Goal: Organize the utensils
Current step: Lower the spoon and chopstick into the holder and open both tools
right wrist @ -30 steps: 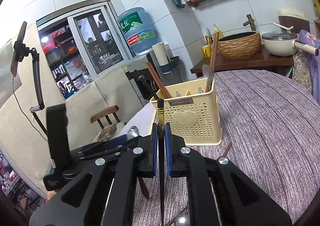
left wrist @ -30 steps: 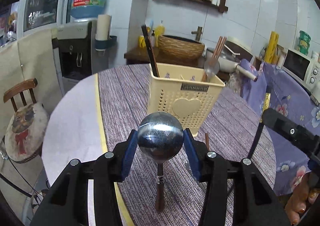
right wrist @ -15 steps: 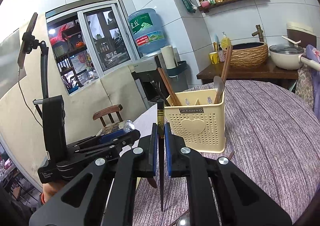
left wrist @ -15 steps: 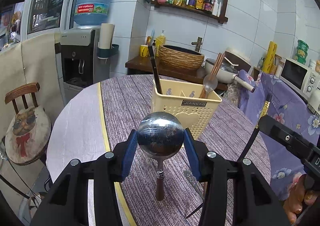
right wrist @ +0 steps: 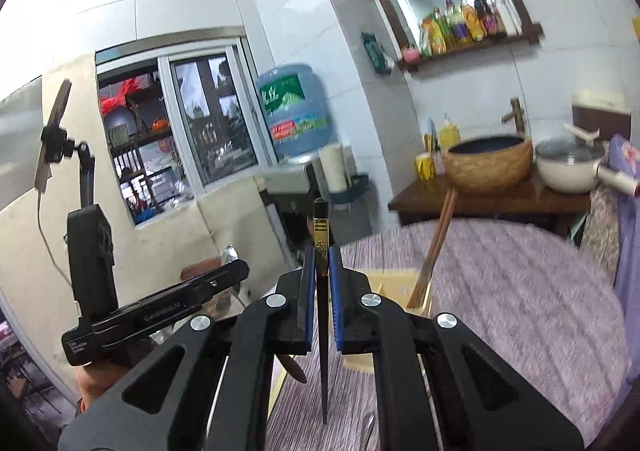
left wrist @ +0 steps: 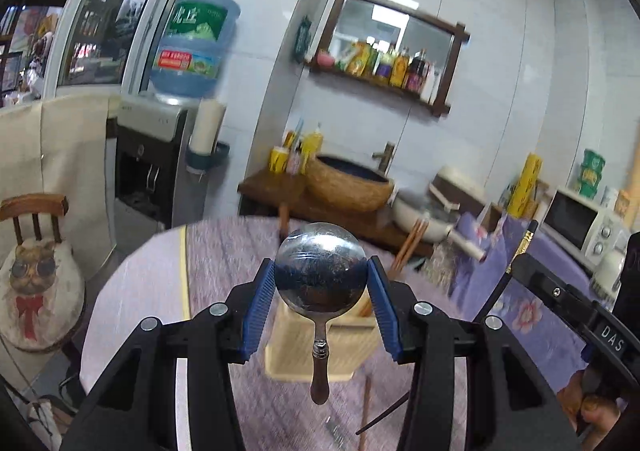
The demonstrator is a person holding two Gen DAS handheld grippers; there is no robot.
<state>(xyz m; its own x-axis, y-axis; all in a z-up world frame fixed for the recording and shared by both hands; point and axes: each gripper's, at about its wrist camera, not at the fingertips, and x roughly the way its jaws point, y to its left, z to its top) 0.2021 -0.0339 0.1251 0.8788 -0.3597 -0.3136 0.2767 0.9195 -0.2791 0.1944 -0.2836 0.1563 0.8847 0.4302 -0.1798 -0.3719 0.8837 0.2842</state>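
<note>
Two utensils are in my grippers, one each. My left gripper (left wrist: 321,287) is clamped on the spoon (left wrist: 321,280) by its bowl, handle hanging toward 6 o'clock, which I judge suits a handle-first drop into the caddy (left wrist: 310,347) just below it. My right gripper (right wrist: 321,277) is pinched on one black chopstick (right wrist: 321,247), held upright with its tip down, again ready for lowering. The caddy sits at 1 o'clock of that chopstick and holds at least two brown chopsticks (right wrist: 434,247). On the table (left wrist: 224,251), two more sticks (left wrist: 366,407) wait at 5 o'clock.
</note>
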